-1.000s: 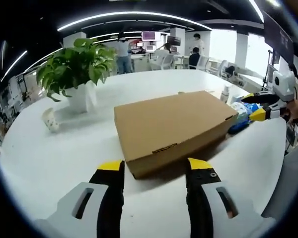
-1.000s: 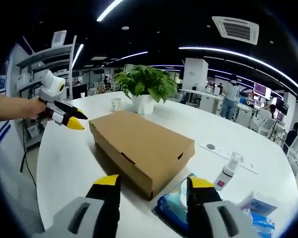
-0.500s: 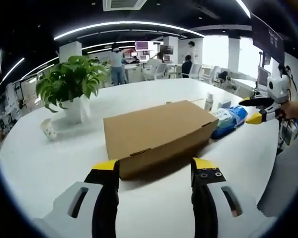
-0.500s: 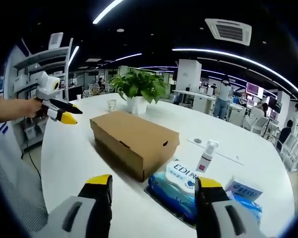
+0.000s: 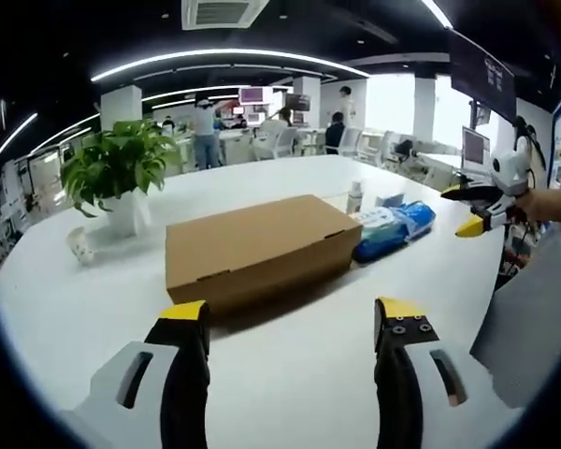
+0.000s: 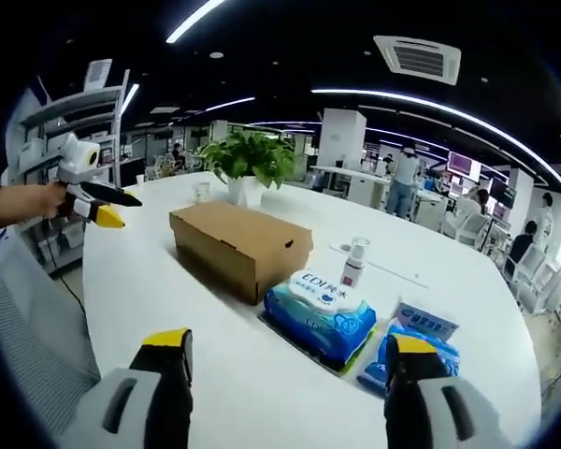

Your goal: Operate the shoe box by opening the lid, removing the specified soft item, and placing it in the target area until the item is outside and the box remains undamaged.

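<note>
My left tongs (image 5: 291, 320) and right tongs (image 6: 286, 352) gape wide, empty, above the bench (image 5: 290, 374); the shoe box (image 5: 252, 246) sits shut.

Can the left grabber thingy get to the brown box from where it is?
Probably yes. The left hand-held gripper has its jaws open and faces the closed brown cardboard shoe box, with only bare white table between them.

Wipes pack (image 6: 320, 315) reads "EDI" (rest illegible).
</note>
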A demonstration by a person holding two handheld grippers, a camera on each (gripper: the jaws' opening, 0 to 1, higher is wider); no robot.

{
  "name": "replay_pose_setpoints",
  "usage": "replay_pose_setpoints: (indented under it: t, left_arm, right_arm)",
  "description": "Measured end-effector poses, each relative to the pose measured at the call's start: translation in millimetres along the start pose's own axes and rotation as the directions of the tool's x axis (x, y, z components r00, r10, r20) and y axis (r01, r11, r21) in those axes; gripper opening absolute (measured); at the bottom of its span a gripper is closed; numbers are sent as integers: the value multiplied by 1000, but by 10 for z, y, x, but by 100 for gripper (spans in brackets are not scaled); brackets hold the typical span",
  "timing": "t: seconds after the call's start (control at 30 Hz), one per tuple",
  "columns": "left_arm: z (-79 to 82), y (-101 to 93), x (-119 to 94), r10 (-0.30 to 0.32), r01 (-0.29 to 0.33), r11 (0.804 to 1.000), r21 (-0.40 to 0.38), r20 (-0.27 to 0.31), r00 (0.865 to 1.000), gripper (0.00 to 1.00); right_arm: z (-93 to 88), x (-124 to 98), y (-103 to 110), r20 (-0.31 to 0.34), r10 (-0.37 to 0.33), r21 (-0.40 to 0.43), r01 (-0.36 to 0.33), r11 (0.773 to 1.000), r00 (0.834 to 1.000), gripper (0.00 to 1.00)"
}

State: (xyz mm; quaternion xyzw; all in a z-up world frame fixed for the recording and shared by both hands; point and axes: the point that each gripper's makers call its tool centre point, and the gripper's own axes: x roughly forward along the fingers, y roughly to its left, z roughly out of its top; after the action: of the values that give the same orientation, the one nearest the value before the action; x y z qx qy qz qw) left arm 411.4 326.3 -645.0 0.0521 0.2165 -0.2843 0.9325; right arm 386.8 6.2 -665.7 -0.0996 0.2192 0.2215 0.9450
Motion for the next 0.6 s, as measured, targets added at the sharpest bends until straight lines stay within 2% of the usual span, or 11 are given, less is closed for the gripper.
replay_pose_setpoints:
  t: [0.07, 0.17, 0.27, 0.6]
  left_arm:
    - [-22, -74, -44, -8, 8, 1000, -4, 7, 1000, 75]
    - [-84, -179, -90, -21, 21, 1000, -9, 8, 1000, 80]
    - [-138, -261, -149, -31, 31, 999, -18, 3, 1000, 85]
    - [-199, -422, -458, -30, 31, 999, -43, 29, 999, 89]
  right_arm:
    - [-30, -88, -32, 10, -14, 27, 13, 1000, 1000, 92]
    - [-121, -194, -87, -3, -39, 6, 39, 999, 999, 99]
    - [-199, -321, -125, -19, -53, 30, 54, 998, 998, 99]
    - [-324, -689, -77, -11, -98, 53, 98, 994, 995, 99]
